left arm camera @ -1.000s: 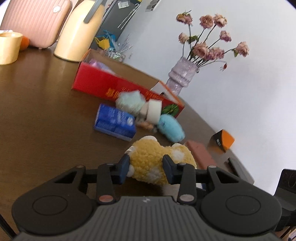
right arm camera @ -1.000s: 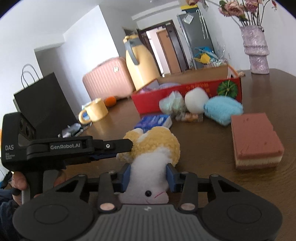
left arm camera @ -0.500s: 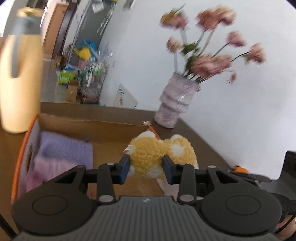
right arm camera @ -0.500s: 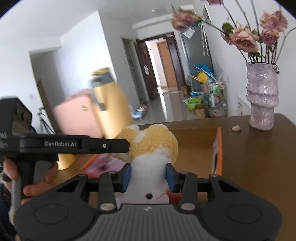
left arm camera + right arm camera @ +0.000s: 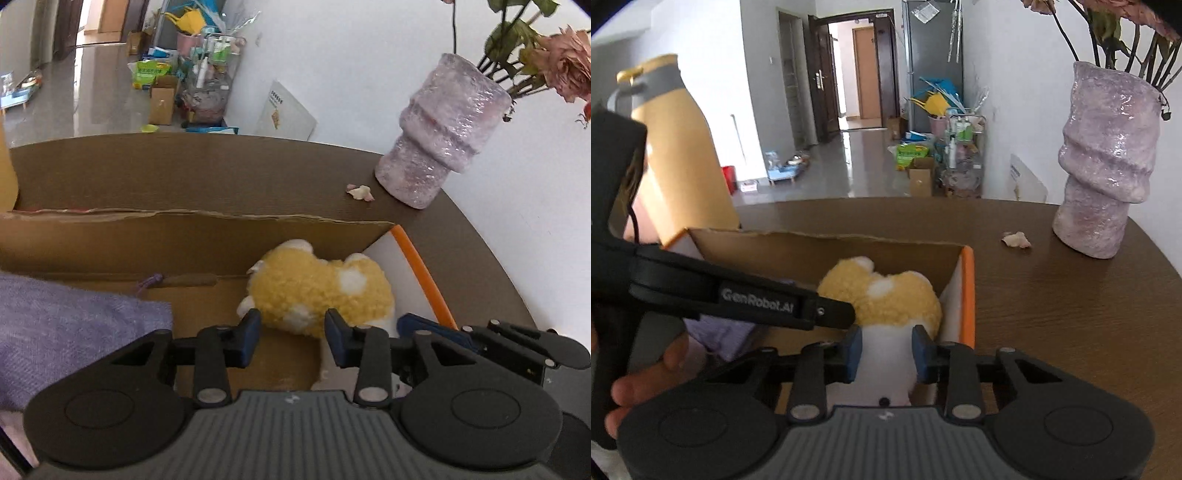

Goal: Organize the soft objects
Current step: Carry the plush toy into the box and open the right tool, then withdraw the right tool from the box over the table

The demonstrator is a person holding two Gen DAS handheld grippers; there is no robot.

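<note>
You held the fluffy yellow-and-white plush toy (image 5: 317, 291) over the open brown cardboard box (image 5: 184, 236), at its orange-edged end, with folded lilac knitted cloth (image 5: 66, 325) inside at nine o'clock. Your right gripper (image 5: 885, 349), having just closed further, squeezed its white face; your left gripper (image 5: 293, 332) pinched its yellow back. Its long axis ran from twelve o'clock towards you.

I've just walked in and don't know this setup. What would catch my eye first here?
The yellow plush, held by both tongs, left and right, over the right end of the cardboard box. Next, the lilac vase of dried flowers on the table right of the box, and the purple cloth in the box's left.
</note>
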